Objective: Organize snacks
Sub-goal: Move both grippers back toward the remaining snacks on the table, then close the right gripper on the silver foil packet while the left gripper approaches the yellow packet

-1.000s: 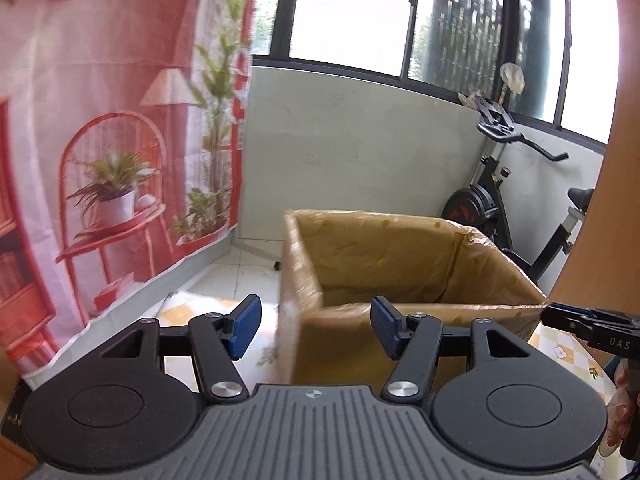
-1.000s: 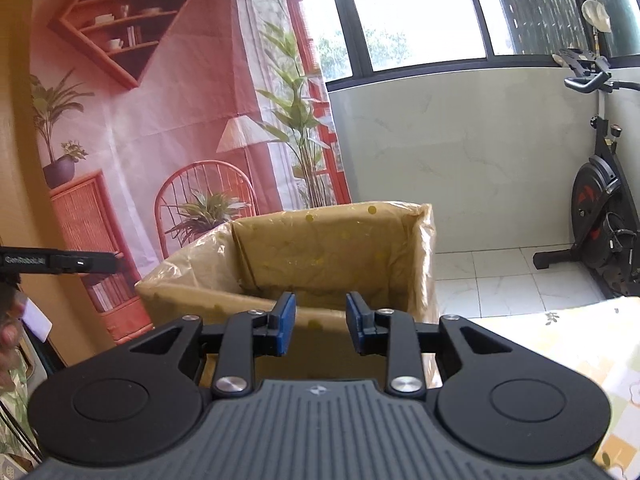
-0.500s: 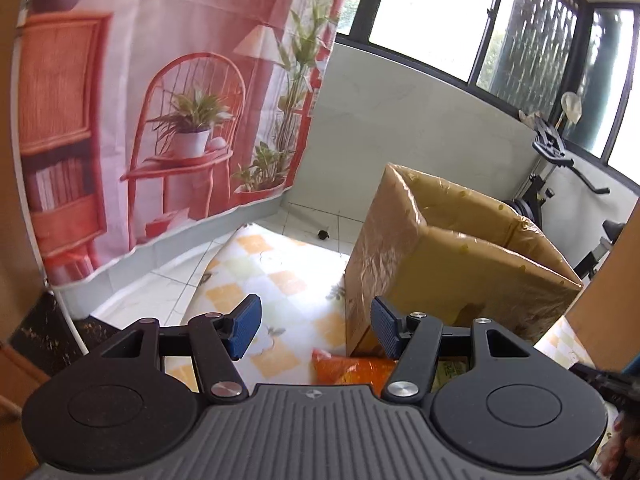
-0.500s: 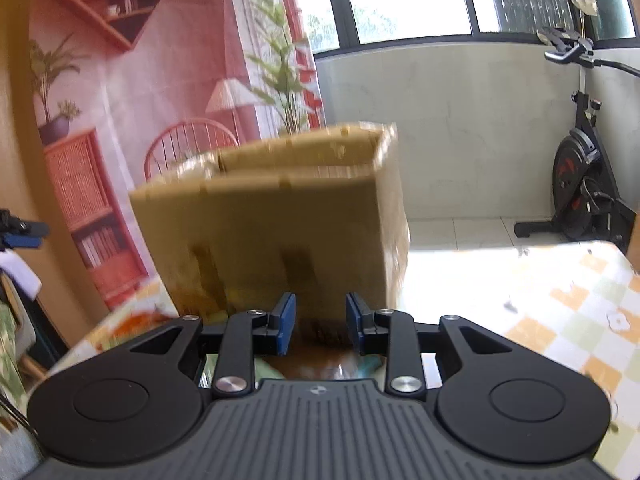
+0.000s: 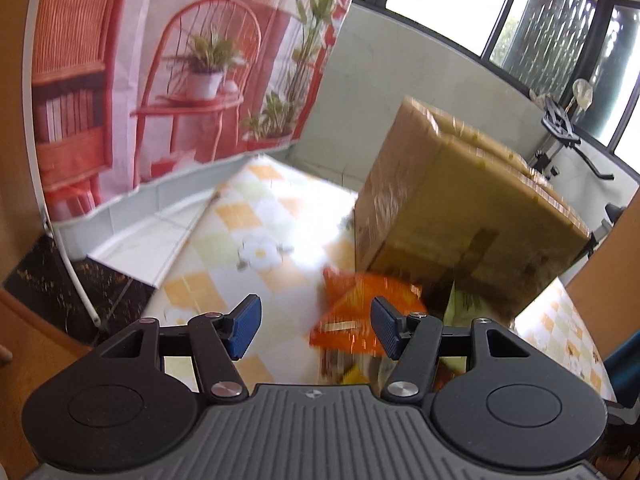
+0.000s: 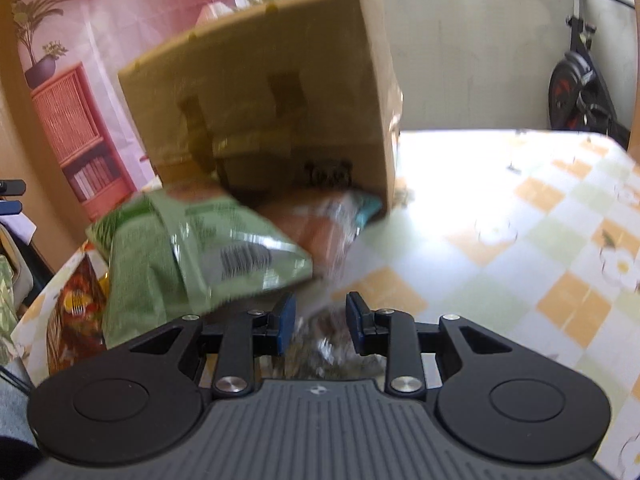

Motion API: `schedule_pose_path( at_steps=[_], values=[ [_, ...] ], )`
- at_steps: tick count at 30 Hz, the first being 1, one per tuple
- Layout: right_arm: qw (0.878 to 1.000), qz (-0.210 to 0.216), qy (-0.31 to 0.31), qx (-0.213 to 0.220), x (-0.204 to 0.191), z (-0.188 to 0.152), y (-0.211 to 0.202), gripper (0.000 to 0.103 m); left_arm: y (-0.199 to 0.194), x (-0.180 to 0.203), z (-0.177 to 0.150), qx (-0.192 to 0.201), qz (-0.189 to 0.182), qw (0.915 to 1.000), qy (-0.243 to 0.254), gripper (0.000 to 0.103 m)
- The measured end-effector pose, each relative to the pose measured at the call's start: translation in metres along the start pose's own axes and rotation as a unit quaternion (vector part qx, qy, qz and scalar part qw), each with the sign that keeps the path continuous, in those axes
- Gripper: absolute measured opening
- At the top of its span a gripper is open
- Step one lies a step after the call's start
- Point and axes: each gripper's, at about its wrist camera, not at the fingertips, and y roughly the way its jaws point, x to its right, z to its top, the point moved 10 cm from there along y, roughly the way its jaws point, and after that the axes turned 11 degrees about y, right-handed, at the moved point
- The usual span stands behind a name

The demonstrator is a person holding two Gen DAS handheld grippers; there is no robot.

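cardboard box: brown, standing upright at the tabletop's far side | green snack bag: crinkled, barcode facing up, lying against the box's front | orange snack bag: lying flat just beside the box's near corner

On the worktop, a cardboard box standing toward the back, with snack bags heaped against its near side: one bag leaning on top at left, another beneath it touching the box, exercise bike behind at right.
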Motion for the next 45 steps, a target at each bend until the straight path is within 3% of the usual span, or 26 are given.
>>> schedule_pose_path(
  at_steps=[7, 11, 13, 25, 27, 29, 31, 36, 38, 45],
  values=[
    [0.999, -0.019, 0.014, -0.03, 0.005, -0.022, 0.004, 0.036, 0.019, 0.003, -0.041, -0.026, 0.008, 0.9994, -0.023, 0.063],
    [0.998, -0.027, 0.032, -0.047, 0.009, -0.032, 0.008, 0.045, 0.026, 0.007, -0.057, -0.036, 0.002, 0.9983, -0.046, 0.063],
    [0.998, -0.023, 0.034, -0.046, 0.007, -0.032, 0.009, 0.049, 0.03, 0.01, -0.06, -0.042, -0.002, 0.998, -0.046, 0.063],
    [0.997, -0.039, 0.042, -0.043, 0.018, -0.003, 0.03, 0.049, 0.031, 0.016, -0.071, -0.047, -0.001, 0.9977, -0.049, 0.063],
    [0.998, -0.037, 0.031, -0.038, 0.011, -0.004, 0.026, 0.051, 0.033, 0.015, -0.073, -0.051, 0.001, 0.9974, -0.051, 0.063],
    [0.998, -0.041, 0.01, -0.039, 0.003, -0.011, 0.023, 0.066, 0.034, 0.016, -0.073, -0.053, 0.002, 0.9972, -0.054, 0.063],
    [0.998, -0.052, -0.012, -0.04, -0.004, -0.019, 0.023, 0.072, 0.035, 0.017, -0.073, -0.053, -0.001, 0.9972, -0.054, 0.063],
    [0.992, -0.066, -0.081, -0.068, -0.021, -0.046, 0.026, 0.073, 0.035, 0.02, -0.075, -0.054, -0.004, 0.9973, -0.05, 0.063],
    [0.989, -0.081, -0.113, -0.059, -0.02, -0.05, 0.024, 0.074, 0.035, 0.018, -0.076, -0.056, -0.003, 0.9971, -0.052, 0.063],
    [0.989, -0.116, -0.073, -0.056, 0.02, -0.038, 0.013, 0.074, 0.037, 0.018, -0.076, -0.056, 0.0, 0.9968, -0.058, 0.063]
  ],
)
